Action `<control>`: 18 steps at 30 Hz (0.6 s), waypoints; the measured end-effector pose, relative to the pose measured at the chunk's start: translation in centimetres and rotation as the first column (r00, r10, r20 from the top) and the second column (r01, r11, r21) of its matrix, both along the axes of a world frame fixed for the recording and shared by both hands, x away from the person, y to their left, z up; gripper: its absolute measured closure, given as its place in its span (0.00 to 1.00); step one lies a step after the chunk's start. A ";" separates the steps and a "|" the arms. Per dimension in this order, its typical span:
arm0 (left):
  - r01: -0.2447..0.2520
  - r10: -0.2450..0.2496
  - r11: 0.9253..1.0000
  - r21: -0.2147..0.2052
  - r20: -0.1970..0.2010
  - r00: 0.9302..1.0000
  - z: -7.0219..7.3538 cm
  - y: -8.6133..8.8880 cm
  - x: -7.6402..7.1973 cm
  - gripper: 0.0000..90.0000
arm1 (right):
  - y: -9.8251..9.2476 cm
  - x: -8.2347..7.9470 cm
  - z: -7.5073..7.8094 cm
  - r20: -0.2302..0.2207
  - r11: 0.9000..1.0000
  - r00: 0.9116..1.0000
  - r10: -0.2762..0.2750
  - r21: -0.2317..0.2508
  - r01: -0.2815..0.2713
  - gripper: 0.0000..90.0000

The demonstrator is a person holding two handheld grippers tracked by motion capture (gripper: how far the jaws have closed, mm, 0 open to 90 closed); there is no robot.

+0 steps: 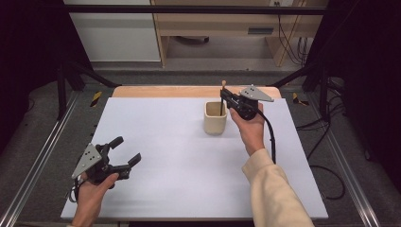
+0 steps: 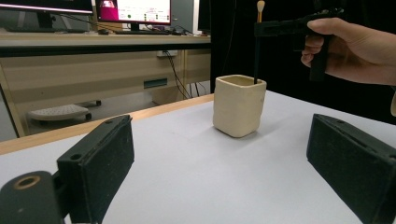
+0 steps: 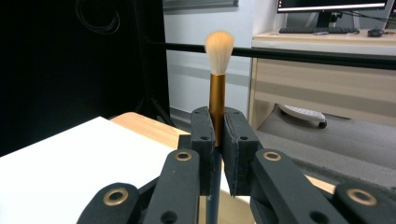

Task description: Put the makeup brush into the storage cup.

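My right gripper (image 1: 225, 99) is clamped on a brush (image 3: 217, 86), pads pinching its gold ferrule, bristles up. The brush stands upright, its dark handle reaching down into the cream cup (image 1: 215, 118) on the white table (image 1: 179, 189). My left gripper (image 1: 126, 150) rests well apart near the table's left front corner, jaws spread wide with nothing between them.

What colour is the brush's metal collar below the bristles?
Golden copper, on the brush held in the right claw; clearest in the right gripper view.
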State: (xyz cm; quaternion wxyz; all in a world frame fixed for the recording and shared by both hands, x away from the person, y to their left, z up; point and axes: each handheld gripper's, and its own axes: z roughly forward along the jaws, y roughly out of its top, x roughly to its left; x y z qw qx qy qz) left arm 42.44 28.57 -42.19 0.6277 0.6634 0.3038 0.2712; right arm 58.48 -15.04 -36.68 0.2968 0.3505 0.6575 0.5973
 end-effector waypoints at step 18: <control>0.000 0.000 1.000 -0.001 -0.004 1.000 -0.1 0.0 0.0 0.08 | -0.1 -0.4 -1.6 -0.034 1.000 0.999 0.004 -0.027 -0.005 0.93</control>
